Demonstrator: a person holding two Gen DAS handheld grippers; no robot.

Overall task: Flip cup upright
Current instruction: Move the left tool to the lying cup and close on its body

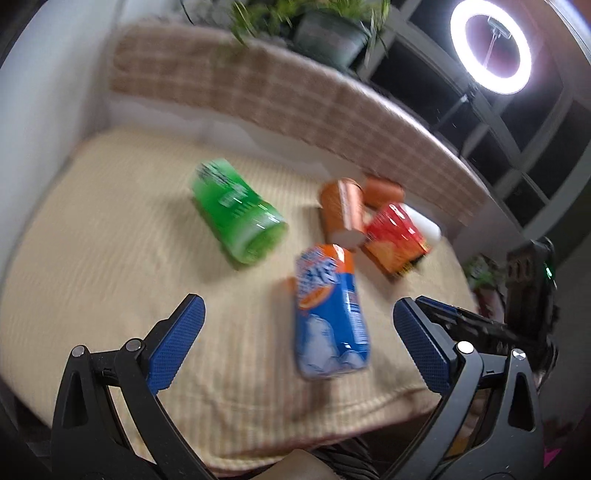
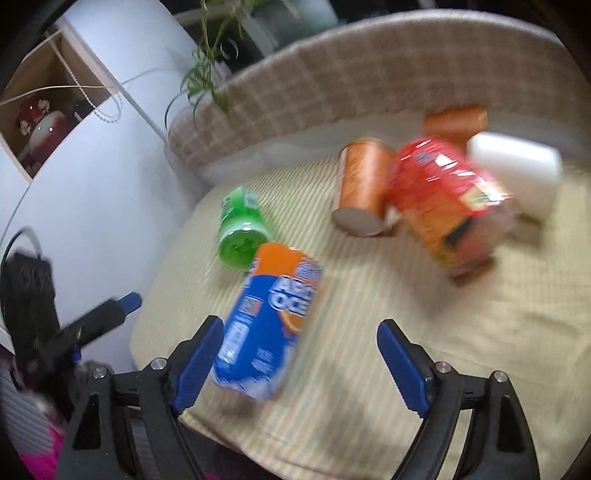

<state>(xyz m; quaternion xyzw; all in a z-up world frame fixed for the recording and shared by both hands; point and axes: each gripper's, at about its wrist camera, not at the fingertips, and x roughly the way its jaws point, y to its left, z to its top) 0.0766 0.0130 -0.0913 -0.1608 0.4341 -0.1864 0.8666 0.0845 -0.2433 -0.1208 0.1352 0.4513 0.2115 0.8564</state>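
Several cups lie on their sides on a cream striped cloth (image 1: 92,240). A blue-and-orange printed cup (image 1: 328,314) lies nearest, between the fingers of my open left gripper (image 1: 299,332); in the right wrist view this cup (image 2: 266,325) lies close to the left finger of my open right gripper (image 2: 301,354). Beyond it lie a green cup (image 1: 238,210) (image 2: 240,232), a copper-orange cup (image 1: 341,208) (image 2: 364,188), a red printed cup (image 1: 397,236) (image 2: 443,199), a white cup (image 2: 517,170) and a second orange cup (image 2: 456,120). Both grippers are empty. The frames are motion-blurred.
A beige checked bolster (image 1: 258,88) (image 2: 369,66) runs along the far side of the cloth. Potted plants (image 1: 325,26) stand behind it and a ring light (image 1: 489,46) shines at the right. The cloth's front edge (image 1: 295,435) is just before my left gripper.
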